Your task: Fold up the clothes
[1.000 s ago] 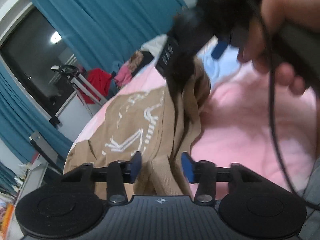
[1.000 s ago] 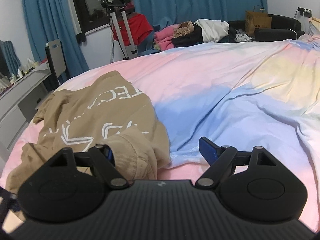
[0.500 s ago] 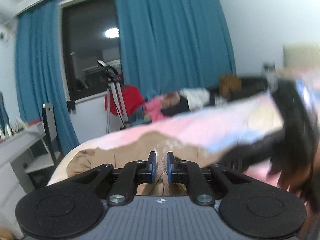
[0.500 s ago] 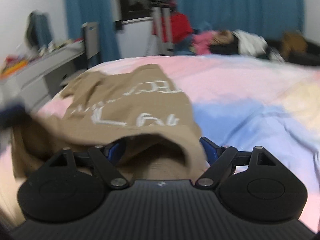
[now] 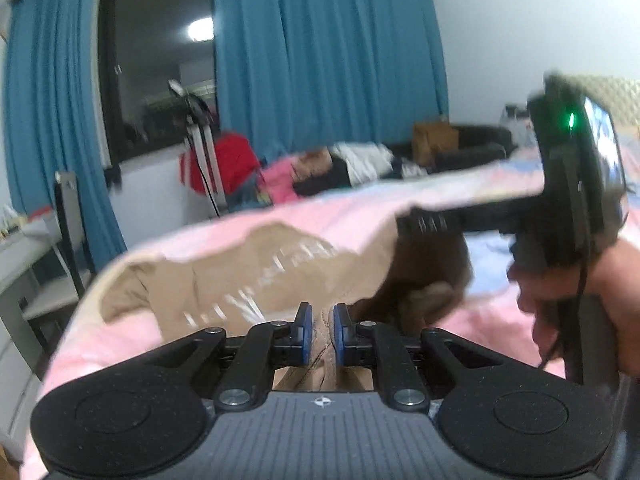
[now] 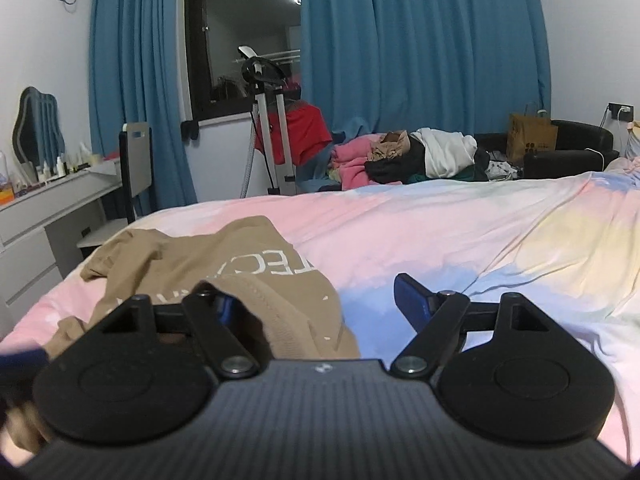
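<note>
You are at the start of this fold: the tan sweatshirt [image 6: 224, 276] lies rumpled on the pastel bedsheet [image 6: 460, 232], ahead and to the left of your right gripper [image 6: 316, 300], with its white lettering facing up and no clean crease laid yet.

Your left gripper [image 5: 319, 332] is clamped on a bunched edge of the tan cloth, which shows pinched between the blue pads [image 5: 305, 330]. Those jaws first closed and have just eased apart a little, yet the fabric is plainly between them.

Your right gripper stands wide apart. A ribbed hem of the sweatshirt arches just in front of its left finger and drapes between the fingers, but the right pad [image 6: 410, 304] is bare against the sheet, so nothing is gripped there. In the left wrist view, blurred as it is, that gripper seems to sit to the right of the left one, beside a dark fold of the garment.

What remains is nearly everything: take a second hold, spread the garment flat, bring sleeves and sides in, then fold the body. The pile of clothes [image 6: 408, 156] beyond the bed's far edge looks unfolded too.
</note>
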The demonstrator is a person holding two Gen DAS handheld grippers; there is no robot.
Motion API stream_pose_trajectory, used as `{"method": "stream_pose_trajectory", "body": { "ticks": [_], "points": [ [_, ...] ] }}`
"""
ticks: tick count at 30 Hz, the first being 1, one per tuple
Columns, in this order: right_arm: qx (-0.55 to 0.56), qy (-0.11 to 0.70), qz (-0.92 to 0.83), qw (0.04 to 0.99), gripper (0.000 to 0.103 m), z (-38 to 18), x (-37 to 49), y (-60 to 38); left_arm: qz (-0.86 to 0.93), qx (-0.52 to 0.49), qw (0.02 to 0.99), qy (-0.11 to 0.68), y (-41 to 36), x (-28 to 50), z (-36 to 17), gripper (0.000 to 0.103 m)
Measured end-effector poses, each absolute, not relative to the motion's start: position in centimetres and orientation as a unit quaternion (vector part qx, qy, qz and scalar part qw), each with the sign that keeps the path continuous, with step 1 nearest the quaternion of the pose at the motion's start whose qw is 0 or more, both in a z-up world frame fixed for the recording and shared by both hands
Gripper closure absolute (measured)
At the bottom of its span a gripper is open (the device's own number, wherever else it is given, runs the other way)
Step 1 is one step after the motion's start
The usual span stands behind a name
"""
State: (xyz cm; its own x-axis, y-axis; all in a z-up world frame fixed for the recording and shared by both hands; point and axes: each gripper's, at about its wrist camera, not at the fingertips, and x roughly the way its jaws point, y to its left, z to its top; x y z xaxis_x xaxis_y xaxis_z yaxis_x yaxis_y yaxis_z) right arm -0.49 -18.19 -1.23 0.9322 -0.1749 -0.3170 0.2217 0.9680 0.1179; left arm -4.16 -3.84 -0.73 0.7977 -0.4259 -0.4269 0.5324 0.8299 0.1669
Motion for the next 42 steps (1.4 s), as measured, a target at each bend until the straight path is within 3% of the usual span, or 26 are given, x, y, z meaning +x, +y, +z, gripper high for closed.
{"method": "stream_pose_trajectory", "body": {
  "ticks": [1, 3, 5, 8, 15, 18, 25, 27, 34, 36, 42],
  "points": [
    [0.078, 0.153, -0.1, 0.98, 0.025, -1.2, -0.6, -18.2, -0.256, 0.142, 0.935, 0.198, -4.2, -3.9, -1.2, 0.081],
    [0.081, 0.154, -0.095, 0.98, 0.025, -1.3, -0.6, -18.1, -0.251, 0.156, 0.933, 0.207, -5.2, -3.4, -2.1, 0.059],
    [0.082, 0.155, -0.093, 0.98, 0.025, -1.4, -0.7, -18.0, -0.237, 0.176, 0.932, 0.21, -6.4, -3.5, -3.1, 0.046],
    [0.088, 0.152, -0.093, 0.98, 0.025, -1.3, -1.0, -18.1, -0.226, 0.214, 0.927, 0.21, -8.1, -3.5, -4.6, 0.039],
    [0.096, 0.138, -0.121, 0.978, 0.025, -1.4, -1.2, -18.7, -0.119, 0.277, 0.917, 0.26, -9.1, -1.3, -7.7, 0.035],
    [0.087, 0.158, -0.14, 0.973, 0.025, -2.0, -0.8, -19.0, -0.054, 0.219, 0.941, 0.252, -6.5, -0.7, -6.2, 0.035],
    [0.015, 0.292, -0.115, 0.949, 0.026, -5.2, 1.8, -17.5, 0.064, 0.058, 0.98, 0.18, 0.7, -0.6, -1.3, 0.033],
    [-0.016, 0.311, -0.121, 0.942, 0.026, -6.0, 2.0, -16.8, 0.075, 0.027, 0.982, 0.172, 2.3, -0.5, -0.2, 0.024],
    [0.039, 0.125, -0.221, 0.966, 0.026, -2.0, -2.0, -18.5, 0.043, 0.033, 0.985, 0.164, 2.2, -1.0, 1.2, 0.02],
    [0.038, 0.103, -0.253, 0.961, 0.025, -1.3, -2.2, -18.7, 0.039, 0.044, 0.987, 0.148, 1.8, -1.4, 1.3, 0.012],
    [0.025, 0.066, -0.259, 0.963, 0.024, 4.5, -1.4, -18.5, 0.056, 0.036, 0.995, 0.078, 1.6, -1.5, 6.4, 0.011]
  ]
}}
